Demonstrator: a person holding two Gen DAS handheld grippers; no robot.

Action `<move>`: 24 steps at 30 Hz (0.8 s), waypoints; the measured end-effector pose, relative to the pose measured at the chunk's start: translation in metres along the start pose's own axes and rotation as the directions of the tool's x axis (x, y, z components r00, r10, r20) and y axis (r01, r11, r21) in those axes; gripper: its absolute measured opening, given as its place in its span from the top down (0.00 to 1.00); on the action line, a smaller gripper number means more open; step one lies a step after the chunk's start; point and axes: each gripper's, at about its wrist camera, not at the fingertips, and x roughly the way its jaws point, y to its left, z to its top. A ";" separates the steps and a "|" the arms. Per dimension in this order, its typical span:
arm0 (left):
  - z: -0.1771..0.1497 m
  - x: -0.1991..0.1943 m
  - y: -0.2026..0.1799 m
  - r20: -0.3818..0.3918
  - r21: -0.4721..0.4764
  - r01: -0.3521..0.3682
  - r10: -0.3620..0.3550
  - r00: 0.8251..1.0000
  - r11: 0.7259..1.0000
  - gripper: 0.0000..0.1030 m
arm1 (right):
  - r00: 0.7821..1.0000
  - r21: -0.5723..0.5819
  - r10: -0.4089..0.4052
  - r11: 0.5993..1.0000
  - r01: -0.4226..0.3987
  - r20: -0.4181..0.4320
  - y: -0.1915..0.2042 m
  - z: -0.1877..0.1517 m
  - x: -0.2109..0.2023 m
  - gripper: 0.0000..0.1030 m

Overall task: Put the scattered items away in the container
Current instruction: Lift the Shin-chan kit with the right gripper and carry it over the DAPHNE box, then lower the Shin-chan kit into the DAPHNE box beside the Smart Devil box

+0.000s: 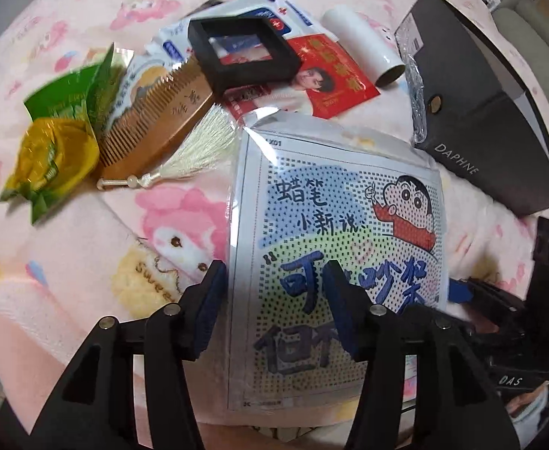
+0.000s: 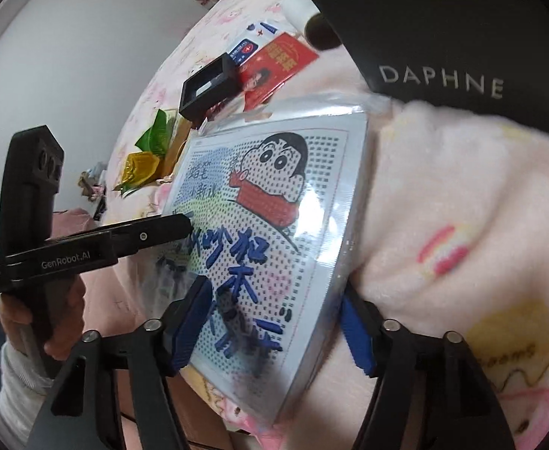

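Reaching in from both sides, we had our two grippers around the cartoon bead-art packet [image 1: 334, 262], a flat plastic-wrapped sheet printed with a boy in a red top and blue lettering. It lay on the pink fleece blanket [image 1: 86, 232], close beside the black box [image 1: 477, 86] marked DAPHNE, which stood at its far right corner.

Our left gripper [image 1: 274, 300] had its blue-padded fingers spread apart, one pad off the packet's left edge over the blanket and the other over the printed face. We could not tell whether either pad touched the wrap.

Our right gripper [image 2: 274, 330] was spread wide too, straddling the packet's near end: its left pad sat over the printed face and its right pad [image 2: 357, 341] sat at the packet's right edge, against the blanket. Whether it pressed the edge we could not tell.

Beyond the packet the other scattered things lay in a loose cluster: a wooden comb [image 1: 154, 120] with a cream tassel [image 1: 199, 153], a green and yellow snack wrapper [image 1: 56, 150], a small black frame box [image 1: 242, 56], a red card [image 1: 330, 82] with a face on it, a white and blue pouch [image 1: 274, 11], and a white roll [image 1: 364, 45] near the black box.
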 end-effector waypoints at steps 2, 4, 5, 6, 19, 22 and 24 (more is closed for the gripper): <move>-0.002 -0.006 -0.004 0.007 0.007 0.016 -0.016 1.000 1.000 0.47 | 0.999 0.003 -0.012 1.000 0.012 0.030 0.005 -0.001 -0.016 0.53; -0.004 -0.012 -0.009 0.014 0.015 0.031 -0.031 0.999 0.999 0.47 | 0.997 0.001 -0.022 1.000 0.022 0.069 0.010 -0.001 -0.035 0.54; -0.005 -0.015 -0.011 0.017 0.019 0.039 -0.039 0.999 0.999 0.47 | 0.995 -0.010 -0.027 1.000 0.029 0.099 0.014 0.001 -0.047 0.54; -0.005 -0.023 -0.014 0.031 0.023 0.053 -0.054 0.998 0.998 0.47 | 0.991 -0.020 -0.028 0.999 0.031 0.132 0.020 0.001 -0.061 0.54; 0.034 -0.106 -0.090 0.225 0.165 0.056 -0.093 0.970 0.985 0.48 | 0.921 -0.132 -0.011 0.989 0.068 0.389 0.045 0.030 -0.175 0.54; 0.051 -0.094 -0.108 0.213 0.175 0.072 -0.109 0.971 0.982 0.48 | 0.907 -0.124 -0.014 0.990 0.073 0.420 0.034 0.038 -0.189 0.54; 0.062 -0.086 -0.120 0.204 0.181 0.083 -0.120 0.972 0.980 0.49 | 0.900 -0.113 -0.001 0.992 0.056 0.436 0.024 0.045 -0.199 0.54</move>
